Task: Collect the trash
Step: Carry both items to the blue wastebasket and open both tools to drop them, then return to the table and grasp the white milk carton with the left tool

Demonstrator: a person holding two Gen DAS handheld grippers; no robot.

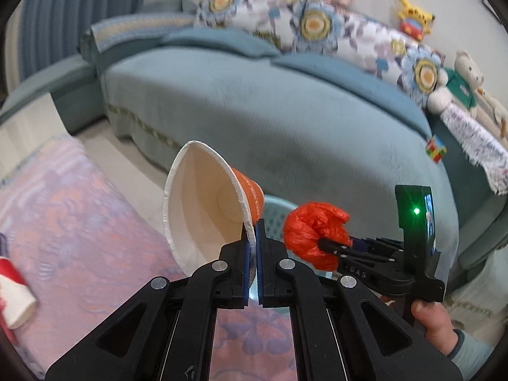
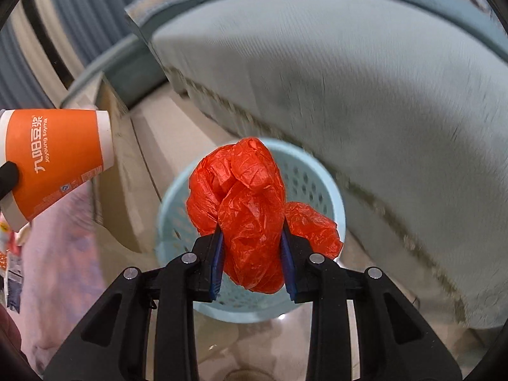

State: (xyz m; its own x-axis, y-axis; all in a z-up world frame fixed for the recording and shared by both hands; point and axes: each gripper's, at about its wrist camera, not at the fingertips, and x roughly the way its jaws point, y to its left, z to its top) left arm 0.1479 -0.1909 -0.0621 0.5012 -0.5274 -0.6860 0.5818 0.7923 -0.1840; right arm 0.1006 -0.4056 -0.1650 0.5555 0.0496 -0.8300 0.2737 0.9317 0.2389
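Observation:
My left gripper (image 1: 253, 238) is shut on the rim of an orange and white paper cup (image 1: 206, 203), which lies tilted with its mouth toward the camera. The same paper cup (image 2: 57, 155) shows at the left of the right wrist view. My right gripper (image 2: 252, 247) is shut on a crumpled red plastic bag (image 2: 250, 212), held above the mouth of a light blue perforated waste basket (image 2: 320, 177). In the left wrist view the red bag (image 1: 312, 231) and the right gripper (image 1: 327, 244) sit just right of the cup, with the basket (image 1: 276, 212) partly hidden behind them.
A blue-grey bed (image 1: 285, 104) with patterned pillows and soft toys fills the background. A pink patterned cloth (image 1: 79, 216) lies to the left, with a red and white wrapper (image 1: 12, 298) on it. A colourful cube (image 1: 435, 150) rests on the bed. A hand (image 1: 431, 320) holds the right gripper.

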